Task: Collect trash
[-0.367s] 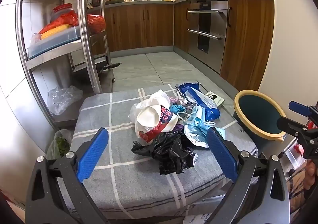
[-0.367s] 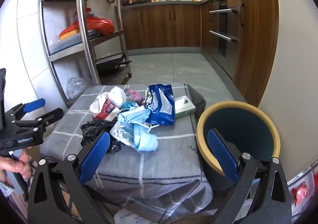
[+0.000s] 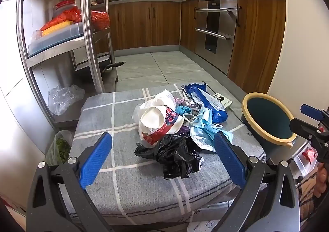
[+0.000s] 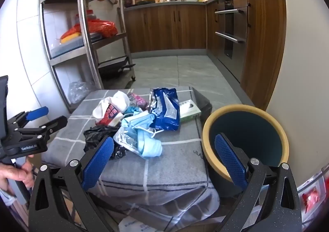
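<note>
Crinkled black plastic bag (image 3: 176,155) lies at the near edge of the trash heap, centre frame on the grey checked cloth (image 3: 115,125): light, limp, best pinched at a raised fold. Left gripper (image 3: 163,159) and right gripper (image 4: 164,162) both gape wide, empty; bin (image 4: 244,141) sits lower right.

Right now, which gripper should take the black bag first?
Left, probably. The left gripper is open with the black bag between its fingers; the right gripper frames blue masks instead.
</note>
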A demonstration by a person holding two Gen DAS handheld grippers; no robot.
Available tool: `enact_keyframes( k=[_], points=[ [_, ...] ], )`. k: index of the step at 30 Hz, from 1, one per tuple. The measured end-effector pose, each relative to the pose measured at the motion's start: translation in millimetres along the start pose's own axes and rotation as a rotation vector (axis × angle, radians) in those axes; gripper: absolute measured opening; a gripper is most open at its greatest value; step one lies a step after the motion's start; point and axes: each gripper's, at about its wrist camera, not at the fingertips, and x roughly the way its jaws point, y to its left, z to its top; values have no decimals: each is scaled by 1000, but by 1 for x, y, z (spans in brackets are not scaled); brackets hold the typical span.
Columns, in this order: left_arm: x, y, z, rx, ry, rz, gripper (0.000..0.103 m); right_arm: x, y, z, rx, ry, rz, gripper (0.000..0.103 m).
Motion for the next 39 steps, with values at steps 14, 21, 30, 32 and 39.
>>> enact_keyframes(
  k=[14,21,30,32,39],
  points=[
    [-1,1,-1,-18,6,-10,97,-2,-3,2,5,-3,-2,98],
    [2,3,-1,-20,7,-15,97,-4,-1,3,2,-2,-1,98],
    [3,-1,-6,-23,12,-16,97,-4,-1,2,5,-1,0,98],
    [3,1,-6,-25,13,-18,97,-3,-1,2,5,-1,0,98],
    [3,-7,-11,-27,17,-17,97,-4,-1,3,7,0,0,98]
  ],
)
